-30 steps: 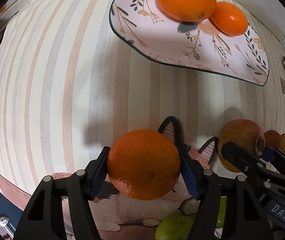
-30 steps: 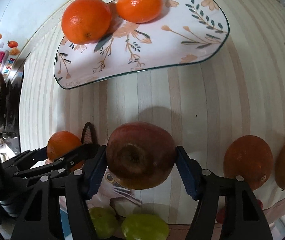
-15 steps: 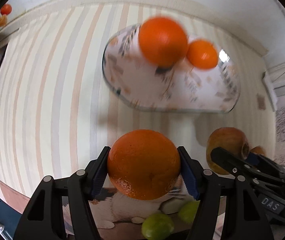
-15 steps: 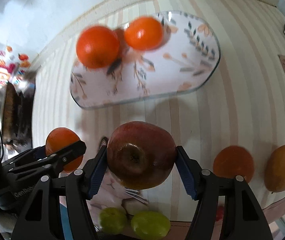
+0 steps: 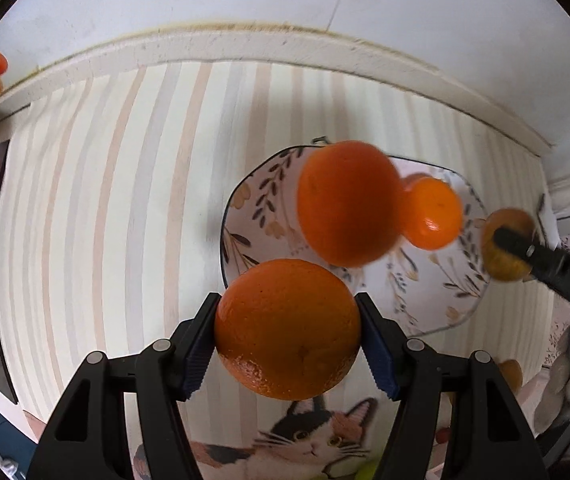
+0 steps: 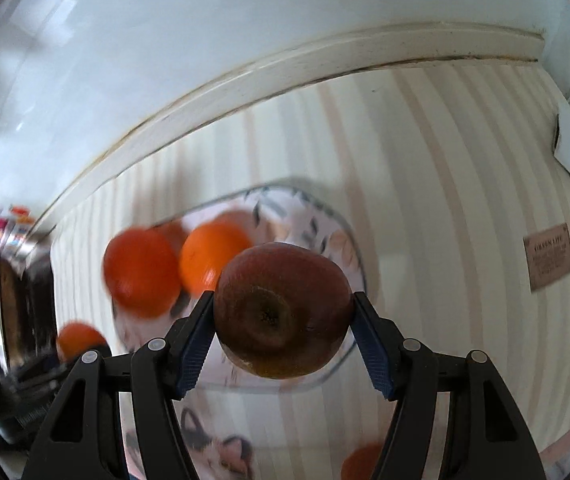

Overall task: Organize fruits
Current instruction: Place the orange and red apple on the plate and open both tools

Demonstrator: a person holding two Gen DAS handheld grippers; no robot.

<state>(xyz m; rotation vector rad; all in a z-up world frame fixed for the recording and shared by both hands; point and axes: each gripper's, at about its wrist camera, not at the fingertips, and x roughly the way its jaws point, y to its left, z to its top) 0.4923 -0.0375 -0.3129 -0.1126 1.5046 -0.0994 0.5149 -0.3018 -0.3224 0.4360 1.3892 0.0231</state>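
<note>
Left gripper (image 5: pixel 288 330): fingers clamped on an orange (image 5: pixel 287 329), pads on opposite sides at its widest girth. Right gripper (image 6: pixel 283 318): fingers clamped on a dark red apple (image 6: pixel 283 309), same equator grip, calyx end facing the camera. Both fruits are held up off the desk (image 5: pixel 105 200), near the floral plate (image 5: pixel 245 216).

Plate already carries a large orange (image 5: pixel 347 202) and a smaller mandarin (image 5: pixel 431 214), touching each other. Free space looks to be on the near and right part of the plate.

Handling, my read: both fruits are firm, round and moderately heavy, so they roll once released. Orange peel is pebbled and grips well; apple skin is smoother and bruises, so set it down gently rather than drop it. Ribbed blue pads help. Plate looks ceramic, so avoid knocking the rim.

Surface: striped cloth in pale beige bands, with a cat-print mat (image 5: pixel 313 436) at the near edge. White wall and a trim strip behind. Right view is motion-blurred.
</note>
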